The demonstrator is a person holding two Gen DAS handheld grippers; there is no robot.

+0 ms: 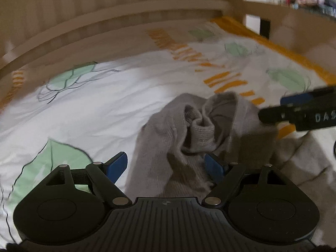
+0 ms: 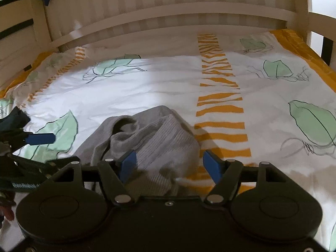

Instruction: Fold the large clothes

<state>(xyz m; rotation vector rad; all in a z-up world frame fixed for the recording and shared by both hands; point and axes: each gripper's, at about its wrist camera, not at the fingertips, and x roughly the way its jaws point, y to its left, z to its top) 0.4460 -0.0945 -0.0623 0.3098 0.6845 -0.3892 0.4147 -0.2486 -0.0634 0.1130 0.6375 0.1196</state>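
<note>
Pale wooden slats of a bed frame [image 2: 168,14] close off the far side, and below them spreads a white bedsheet printed with green leaves and orange stripes [image 2: 168,79]. On that sheet lies a crumpled grey knitted garment [image 1: 195,130], bunched into loose rolls with a ribbed cuff or collar curling upward at its middle.

From the left view, the left claw [image 1: 166,166] is released, its blue pads spread wide with the grey cloth lying between and just ahead of them, one pad partly hidden behind a fold. The right claw [image 2: 169,163] is likewise spread, the ribbed part of the garment sitting between its fingers and slightly toward its left pad; neither claw grips anything. Each claw shows at the edge of the other's view, so they flank the heap closely.

Folding looks barely begun: no edge is laid flat, no crease is visible. Spreading the garment out comes first, then every fold remains.
</note>
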